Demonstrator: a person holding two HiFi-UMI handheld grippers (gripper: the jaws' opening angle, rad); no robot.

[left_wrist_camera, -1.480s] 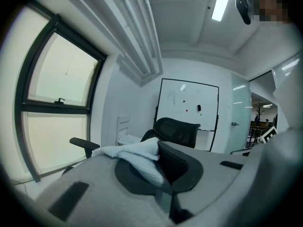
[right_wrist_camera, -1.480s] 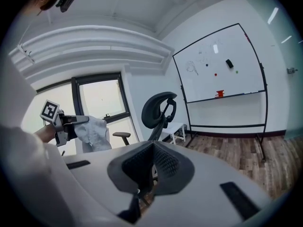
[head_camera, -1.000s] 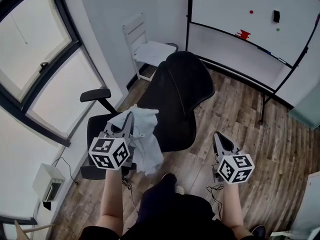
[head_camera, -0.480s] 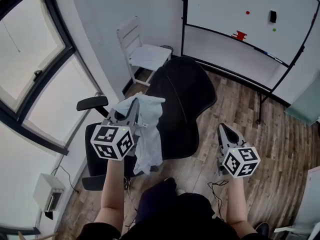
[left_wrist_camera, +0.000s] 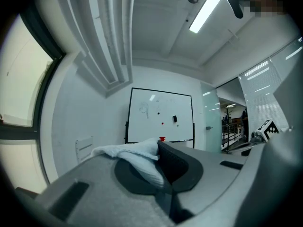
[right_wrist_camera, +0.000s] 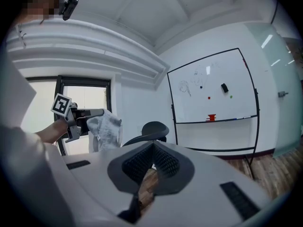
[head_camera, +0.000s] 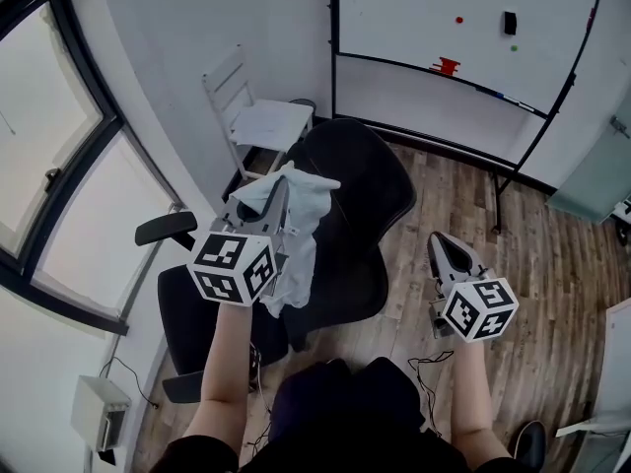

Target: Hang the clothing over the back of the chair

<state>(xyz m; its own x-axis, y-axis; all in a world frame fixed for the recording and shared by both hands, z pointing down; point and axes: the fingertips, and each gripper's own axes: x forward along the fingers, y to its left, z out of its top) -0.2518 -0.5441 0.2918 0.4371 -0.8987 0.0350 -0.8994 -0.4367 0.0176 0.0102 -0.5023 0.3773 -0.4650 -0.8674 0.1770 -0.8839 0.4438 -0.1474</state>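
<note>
A pale blue garment point(head_camera: 299, 227) hangs from my left gripper point(head_camera: 284, 178), which is shut on its top edge. In the left gripper view the cloth point(left_wrist_camera: 129, 151) is bunched between the closed jaws. The garment is held level in front of the black office chair's backrest point(head_camera: 367, 162), near its left side and close to the height of its top. It dangles over the chair seat point(head_camera: 340, 282). My right gripper point(head_camera: 438, 240) is to the right of the chair, with its jaws together and nothing in them. The right gripper view shows the left gripper point(right_wrist_camera: 88, 113), the garment point(right_wrist_camera: 108, 128) and the chair top point(right_wrist_camera: 154, 127).
A white folding chair point(head_camera: 252, 116) stands against the wall behind the office chair. A whiteboard on a black stand point(head_camera: 463, 28) fills the far right. Windows point(head_camera: 49, 175) run along the left. The chair's armrest point(head_camera: 164, 229) sticks out left. The floor is wood point(head_camera: 463, 205).
My left gripper has risen and moved forward with the garment, from over the seat to beside the backrest top. My right gripper has come up a little.
</note>
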